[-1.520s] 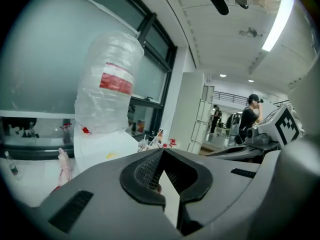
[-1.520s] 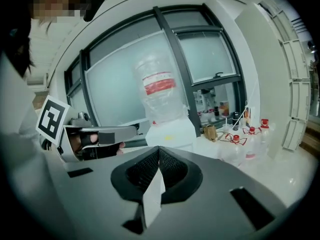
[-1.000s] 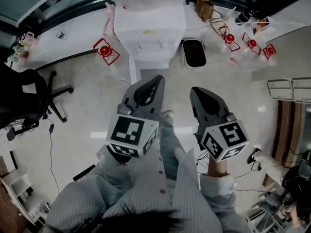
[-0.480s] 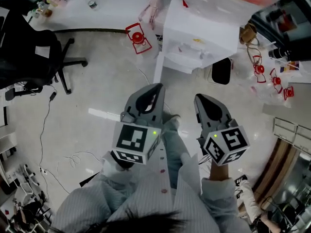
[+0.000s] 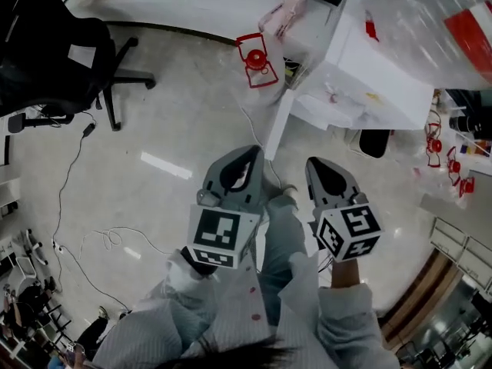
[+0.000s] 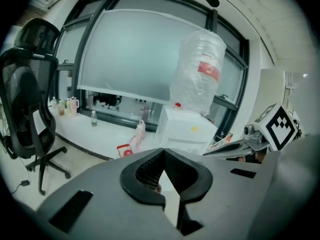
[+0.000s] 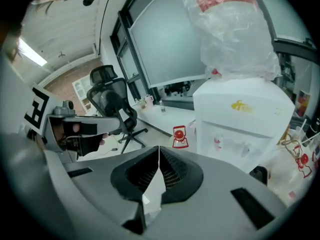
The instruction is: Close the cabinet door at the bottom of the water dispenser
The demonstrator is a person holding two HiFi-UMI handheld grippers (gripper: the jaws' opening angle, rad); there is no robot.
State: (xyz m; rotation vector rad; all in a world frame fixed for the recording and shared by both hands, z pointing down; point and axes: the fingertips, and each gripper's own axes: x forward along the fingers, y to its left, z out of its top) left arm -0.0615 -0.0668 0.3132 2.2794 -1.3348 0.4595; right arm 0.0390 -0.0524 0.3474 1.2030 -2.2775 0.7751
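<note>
The white water dispenser [image 5: 377, 75] stands at the upper right of the head view, its bottle [image 5: 438, 21] wrapped in clear plastic. Its bottom cabinet door [image 5: 279, 125] hangs open, seen edge-on as a thin white panel reaching out over the floor. My left gripper [image 5: 244, 156] and right gripper [image 5: 319, 164] are side by side, both shut and empty, short of the door's free end. In the left gripper view the left gripper [image 6: 162, 150] points toward the dispenser [image 6: 185, 129]. The right gripper [image 7: 159, 149] also faces the dispenser [image 7: 240, 119].
A black office chair [image 5: 54, 60] stands at the left, with a cable [image 5: 77, 175] trailing over the pale floor. A red frame-like object [image 5: 257, 56] lies by the white counter [image 5: 192, 2]. A black bin [image 5: 374, 142] sits beside the dispenser.
In the head view the dispenser has slid from top centre to the upper right and looks nearer. Both grippers stayed side by side and shut, now closer to the open door.
</note>
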